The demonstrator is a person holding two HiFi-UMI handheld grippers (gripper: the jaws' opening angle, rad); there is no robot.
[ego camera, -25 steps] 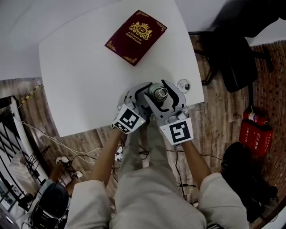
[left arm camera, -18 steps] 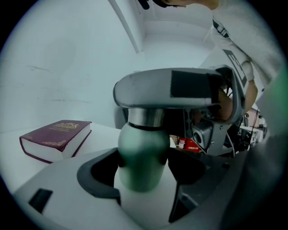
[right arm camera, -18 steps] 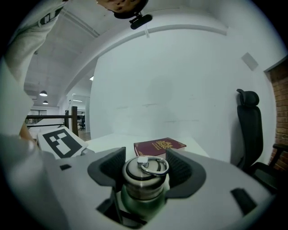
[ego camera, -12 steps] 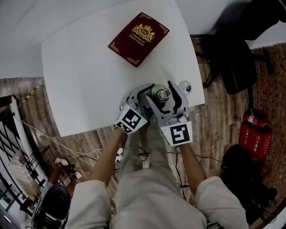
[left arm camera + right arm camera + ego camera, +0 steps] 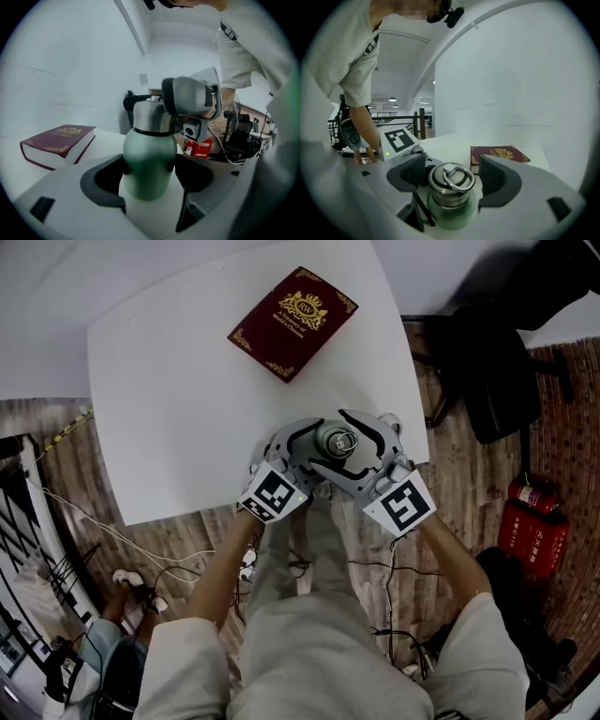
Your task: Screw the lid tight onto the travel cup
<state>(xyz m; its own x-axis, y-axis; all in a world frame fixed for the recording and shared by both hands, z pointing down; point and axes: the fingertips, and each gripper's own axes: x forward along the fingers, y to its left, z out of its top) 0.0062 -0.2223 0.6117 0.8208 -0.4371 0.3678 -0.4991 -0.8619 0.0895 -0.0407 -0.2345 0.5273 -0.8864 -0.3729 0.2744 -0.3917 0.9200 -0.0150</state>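
Swung the right gripper (image 5: 452,174) round to the right since a second ago, carrying its marker cube (image 5: 405,507) from just below the cup out to the cup's lower right.

Nearest in the head view, shows light trousers (image 5: 319,634) and bare forearms (image 5: 223,563) reaching up to the two grippers.

Clamps the left gripper (image 5: 150,176) on the green body of the travel cup (image 5: 149,161), with both dark pads pressed against it. Finds the cup upright on the white table (image 5: 169,381), close to the near right corner.

Is opening the right gripper's jaws on either side of the steel lid (image 5: 451,178), with a gap at the book-side pad, so grips nothing. Cannot tell whether the other pad touches the steel. Finds the lid seated level on the cup's mouth, with its wire ring lying flat on top.

Farther up the table, well apart from the cup, finds a maroon book (image 5: 292,322) with gold ornament lying flat.

Off to the right on the wooden floor (image 5: 459,484), shows a red fire extinguisher (image 5: 530,517) and, beyond it, a black chair (image 5: 492,371).
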